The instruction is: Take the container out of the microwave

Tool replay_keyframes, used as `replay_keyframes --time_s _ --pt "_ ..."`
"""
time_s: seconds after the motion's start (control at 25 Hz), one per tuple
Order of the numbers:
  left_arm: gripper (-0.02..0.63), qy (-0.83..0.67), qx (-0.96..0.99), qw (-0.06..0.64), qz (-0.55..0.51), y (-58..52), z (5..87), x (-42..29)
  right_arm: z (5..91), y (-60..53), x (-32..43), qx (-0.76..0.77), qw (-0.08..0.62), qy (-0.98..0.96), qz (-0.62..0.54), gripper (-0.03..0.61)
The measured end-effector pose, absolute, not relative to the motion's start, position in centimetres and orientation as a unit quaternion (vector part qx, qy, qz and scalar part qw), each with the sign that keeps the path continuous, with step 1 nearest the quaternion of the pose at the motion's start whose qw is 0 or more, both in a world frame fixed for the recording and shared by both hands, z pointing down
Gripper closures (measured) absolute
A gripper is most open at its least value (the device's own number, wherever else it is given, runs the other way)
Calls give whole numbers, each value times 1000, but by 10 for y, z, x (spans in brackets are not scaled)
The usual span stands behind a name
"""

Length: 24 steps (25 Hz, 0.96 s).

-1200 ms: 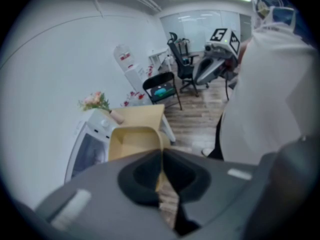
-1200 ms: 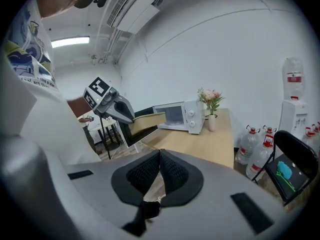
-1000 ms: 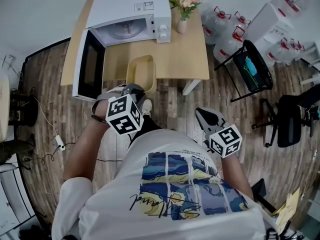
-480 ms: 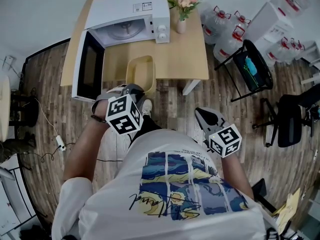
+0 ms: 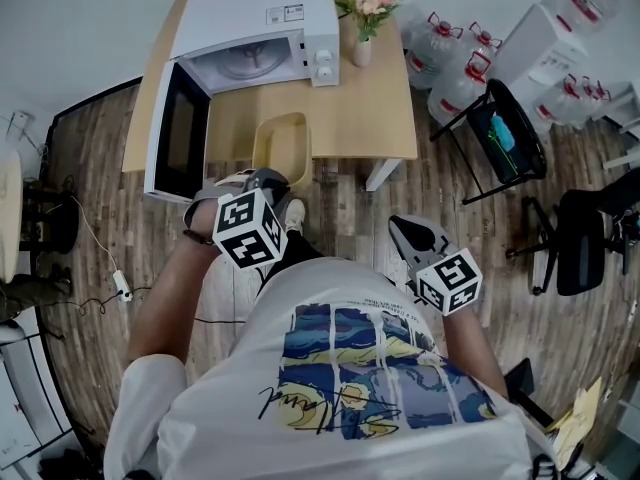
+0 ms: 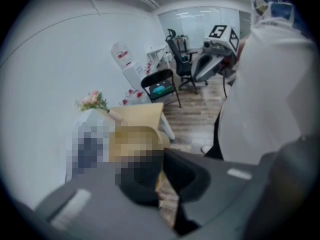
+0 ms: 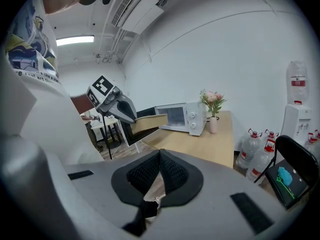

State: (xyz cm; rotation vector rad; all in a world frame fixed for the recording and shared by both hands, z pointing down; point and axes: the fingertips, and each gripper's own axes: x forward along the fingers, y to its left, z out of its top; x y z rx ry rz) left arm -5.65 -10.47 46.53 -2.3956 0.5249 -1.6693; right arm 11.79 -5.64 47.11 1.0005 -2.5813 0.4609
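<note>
Two-handed, nearest first: holding the right gripper (image 7: 160, 156) low beside the white printed shirt (image 5: 370, 368), jaws pressing together on nothing. Clamping the left gripper (image 5: 262, 180) onto the near short rim of the tan container (image 5: 281, 146), jaws biting down on that rim. Holding the container roughly level and outside the oven, over the front edge of the wooden table (image 5: 385, 108), with its near end sticking out above the plank floor (image 5: 340, 198). Running its long axis straight away from the body, far end pointing at the white microwave (image 5: 255, 28). Leaving bare tabletop between container and oven mouth. Showing the dark microwave door (image 5: 178, 133) swung wide open on the left, near the container's side but apart from it. Showing a vase of pink flowers (image 5: 364, 8) right of the oven, then water jugs (image 5: 445, 58) and a black chair (image 5: 505, 133) off the table.
</note>
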Motion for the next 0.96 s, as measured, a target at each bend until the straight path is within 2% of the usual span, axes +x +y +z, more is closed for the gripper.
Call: replay_keyframes --time_s 0.96 --pt "597 175 -799 90 -568 -101 468 -48 475 -47 129 349 173 -907 158 572"
